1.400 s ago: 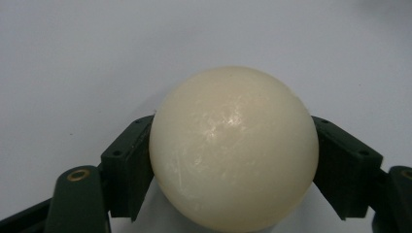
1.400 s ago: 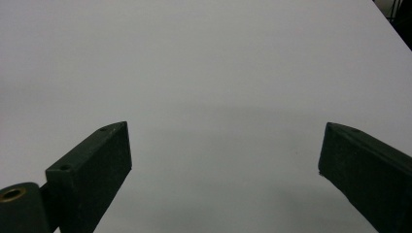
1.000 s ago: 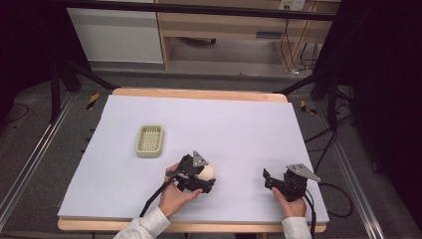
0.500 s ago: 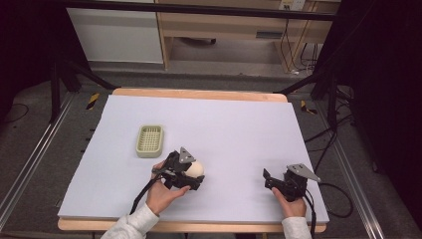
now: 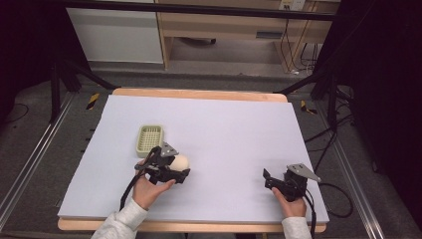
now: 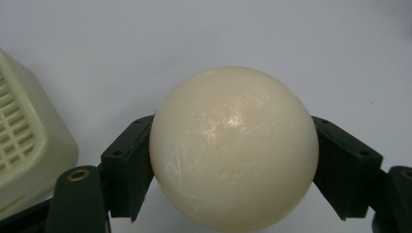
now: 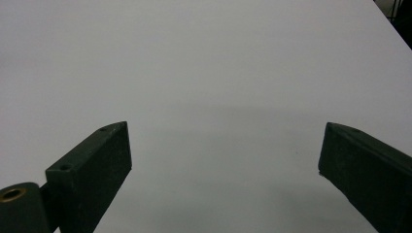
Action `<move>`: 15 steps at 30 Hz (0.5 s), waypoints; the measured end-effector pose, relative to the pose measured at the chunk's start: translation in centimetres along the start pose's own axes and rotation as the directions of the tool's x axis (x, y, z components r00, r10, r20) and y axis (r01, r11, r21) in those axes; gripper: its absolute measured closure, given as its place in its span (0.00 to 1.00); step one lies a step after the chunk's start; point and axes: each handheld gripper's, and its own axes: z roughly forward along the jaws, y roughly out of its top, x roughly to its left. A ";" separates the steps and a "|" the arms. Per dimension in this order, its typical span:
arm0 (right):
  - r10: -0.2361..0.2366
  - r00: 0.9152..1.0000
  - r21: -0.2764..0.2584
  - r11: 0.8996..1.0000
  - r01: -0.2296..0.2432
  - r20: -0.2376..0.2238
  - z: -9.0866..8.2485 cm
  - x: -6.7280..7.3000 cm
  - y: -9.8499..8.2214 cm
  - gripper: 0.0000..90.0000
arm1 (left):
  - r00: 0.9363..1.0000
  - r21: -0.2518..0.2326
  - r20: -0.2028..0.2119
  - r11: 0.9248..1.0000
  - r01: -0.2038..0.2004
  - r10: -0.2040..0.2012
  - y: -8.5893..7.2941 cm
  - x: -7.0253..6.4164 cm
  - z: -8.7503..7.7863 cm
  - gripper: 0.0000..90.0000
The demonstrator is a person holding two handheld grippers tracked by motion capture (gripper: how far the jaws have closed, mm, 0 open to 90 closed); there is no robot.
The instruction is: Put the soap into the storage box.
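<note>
Pale lavender-white worktop (image 5: 234,134) edged in light wood, grey floor (image 5: 59,124) around it, metal rails (image 5: 30,164) along both sides, black stand legs (image 5: 64,74) at the far corners, wooden shelf unit (image 5: 224,30) and white cabinet (image 5: 114,35) behind, cables (image 5: 298,50) trailing far right, dim dark surroundings

We see a cream ball (image 6: 233,148) gripped between the two black jaws of the left gripper (image 6: 233,165), over a pale sheet (image 6: 291,43); a slotted basket (image 6: 29,150) lies at left.
</note>
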 end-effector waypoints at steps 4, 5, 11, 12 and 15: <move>-0.007 1.000 0.000 1.000 0.007 0.001 0.0 0.0 0.0 0.06 | 1.000 -0.010 -0.009 1.000 0.020 -0.020 -0.1 0.7 -0.3 0.27; -0.007 1.000 0.000 1.000 0.007 -0.001 0.1 0.0 0.0 0.06 | 1.000 -0.012 -0.014 1.000 0.025 -0.025 -0.1 0.9 -0.4 0.27; -0.010 1.000 0.001 1.000 0.010 -0.001 0.1 0.1 0.0 0.06 | 0.998 -0.024 -0.025 0.999 0.049 -0.049 0.0 1.8 -0.9 0.27; -0.012 1.000 0.001 1.000 0.012 -0.002 0.1 0.0 0.0 0.06 | 0.998 -0.026 -0.027 0.998 0.049 -0.050 0.0 2.0 -1.0 0.27; -0.012 1.000 0.001 1.000 0.012 -0.002 0.1 0.0 0.0 0.06 | 0.997 -0.037 -0.030 0.997 0.065 -0.066 0.1 2.3 -1.2 0.27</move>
